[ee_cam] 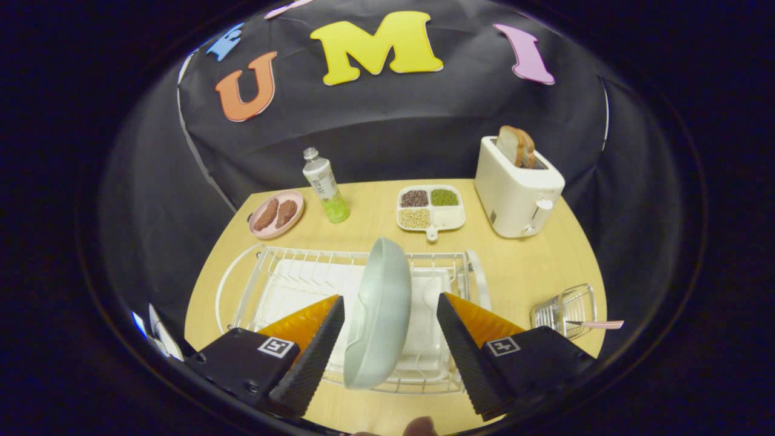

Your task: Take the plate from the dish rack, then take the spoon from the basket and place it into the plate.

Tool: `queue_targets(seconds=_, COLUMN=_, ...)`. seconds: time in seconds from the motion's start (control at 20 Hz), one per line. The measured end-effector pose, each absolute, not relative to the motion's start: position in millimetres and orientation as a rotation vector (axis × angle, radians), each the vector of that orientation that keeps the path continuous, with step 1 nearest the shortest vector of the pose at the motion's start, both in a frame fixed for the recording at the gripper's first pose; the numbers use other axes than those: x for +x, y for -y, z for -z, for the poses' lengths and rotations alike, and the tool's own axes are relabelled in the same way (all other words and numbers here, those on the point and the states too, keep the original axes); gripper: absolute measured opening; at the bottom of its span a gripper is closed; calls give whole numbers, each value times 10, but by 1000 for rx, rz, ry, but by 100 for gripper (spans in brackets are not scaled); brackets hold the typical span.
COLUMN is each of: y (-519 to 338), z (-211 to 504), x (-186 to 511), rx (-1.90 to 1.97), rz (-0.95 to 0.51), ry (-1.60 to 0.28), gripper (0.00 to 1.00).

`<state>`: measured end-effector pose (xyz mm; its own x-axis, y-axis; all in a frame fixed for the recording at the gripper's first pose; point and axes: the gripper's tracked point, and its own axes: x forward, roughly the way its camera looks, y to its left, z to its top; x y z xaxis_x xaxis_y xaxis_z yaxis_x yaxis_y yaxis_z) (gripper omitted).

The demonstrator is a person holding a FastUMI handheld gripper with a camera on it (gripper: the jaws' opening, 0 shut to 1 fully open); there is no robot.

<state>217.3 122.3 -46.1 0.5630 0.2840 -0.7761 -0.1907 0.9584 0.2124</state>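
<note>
A pale green plate (381, 315) stands on edge in the white wire dish rack (284, 266) on the wooden table. My gripper (390, 298) is open and straddles the plate. The left finger sits close against the plate's back, while the right finger stands a clear gap away from its face. To the right of the rack, beyond the right finger, is a small wire basket (563, 310). A spoon's pink striped handle (600, 324) sticks out of it to the right, and the spoon's bowl is hidden inside.
At the back of the table are a pink dish with brown food (277, 213), a bottle of green drink (326, 186), a divided tray of beans (431, 208) and a white toaster with bread (517, 184). Bare wood (521, 266) lies between rack and toaster.
</note>
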Motion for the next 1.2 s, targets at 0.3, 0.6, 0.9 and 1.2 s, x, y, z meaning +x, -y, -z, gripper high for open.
queue_targets(seconds=0.3, y=-1360, z=702, x=2204, rx=139, rz=-250, ry=-1031, gripper=81)
queue_targets(seconds=0.6, y=-1285, z=744, x=2227, rx=143, rz=-85, ry=-1066, gripper=41)
queue_targets(seconds=0.9, y=-1244, z=506, x=2352, rx=24, rz=39, ry=-1011, gripper=34)
queue_targets(seconds=1.2, y=-1153, z=21, x=2342, rx=-81, rz=68, ry=-855, gripper=34)
